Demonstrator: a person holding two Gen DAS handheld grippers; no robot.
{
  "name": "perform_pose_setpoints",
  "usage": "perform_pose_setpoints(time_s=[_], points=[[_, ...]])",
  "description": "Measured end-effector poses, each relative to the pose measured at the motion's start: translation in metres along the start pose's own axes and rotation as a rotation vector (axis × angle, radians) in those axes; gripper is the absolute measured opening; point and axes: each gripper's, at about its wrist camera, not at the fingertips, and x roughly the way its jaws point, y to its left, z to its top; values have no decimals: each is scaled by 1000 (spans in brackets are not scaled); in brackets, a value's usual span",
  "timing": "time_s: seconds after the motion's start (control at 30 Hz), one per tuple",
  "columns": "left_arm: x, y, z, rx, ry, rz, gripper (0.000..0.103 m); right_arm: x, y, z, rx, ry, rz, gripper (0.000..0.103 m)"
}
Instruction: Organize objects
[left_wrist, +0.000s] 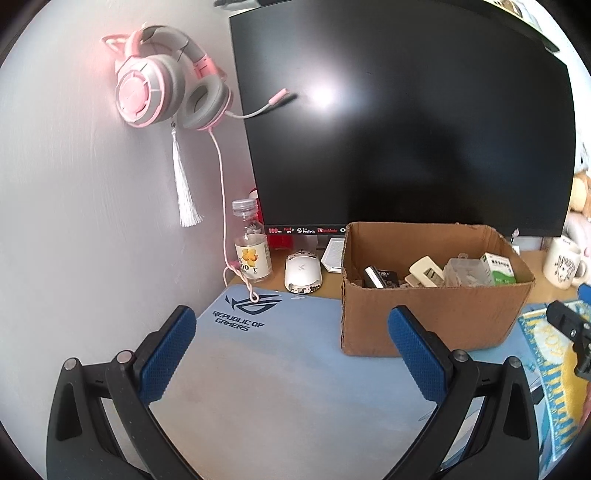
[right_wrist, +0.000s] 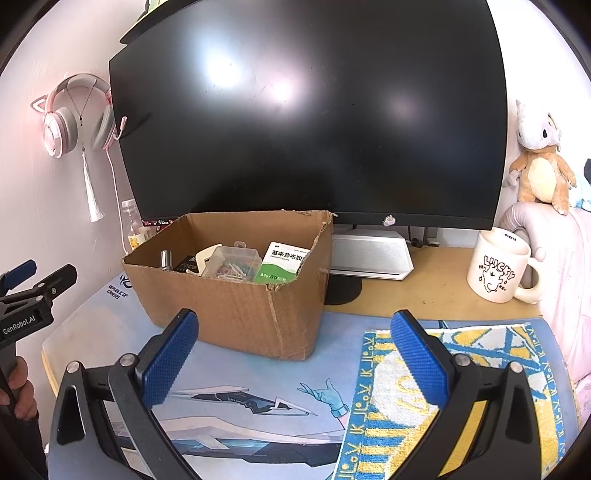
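A: Blue-padded left tongs (left_wrist: 291, 350) and right tongs (right_wrist: 295, 354) both spread wide, holding nothing, over the desk mat (left_wrist: 258, 369).
B: yep, cardboard box (right_wrist: 236, 306) sits just past them, medicine box (right_wrist: 282, 262) inside, monitor (right_wrist: 314, 110) behind.

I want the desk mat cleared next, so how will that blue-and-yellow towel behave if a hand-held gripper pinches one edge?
The towel lies flat and looks like soft terry, so it will probably droop and trail rather than lift as a sheet. It seems light. Its looped pile should grip well against the textured blue fingers of the right hand-held gripper.
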Motion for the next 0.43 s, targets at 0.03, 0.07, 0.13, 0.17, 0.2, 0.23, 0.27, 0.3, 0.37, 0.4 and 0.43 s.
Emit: perform_pose_setpoints(time_s=[0.03,0.07,0.13,0.17,0.2,0.23,0.27,0.3,0.37,0.4,0.43], points=[[0,-1,0,5,-2,-1,103,0,0,0,0,0,0,103],[0,-1,0,5,-2,-5,103,0,0,0,2,0,-1,103],[0,0,0,3,2,-15,103,0,0,0,7,0,0,103],[1,0,-1,2,6,-18,103,0,0,0,7,-1,-1,103],[2,0,-1,2,13,-24,103,0,0,0,7,-1,-2,103],[2,0,-1,4,18,-31,103,0,0,0,7,-1,-3,103],[3,-1,-2,6,20,-34,103,0,-1,0,8,-1,-3,103],[3,-1,-2,10,21,-35,103,0,-1,1,9,-2,-3,103],[1,-2,-2,17,18,-32,103,0,-1,1,10,-2,-3,103],[1,-3,-2,17,17,-32,103,0,-1,1,9,-3,-3,103],[1,-3,-2,17,18,-32,103,0,-1,1,8,-3,-4,103]])
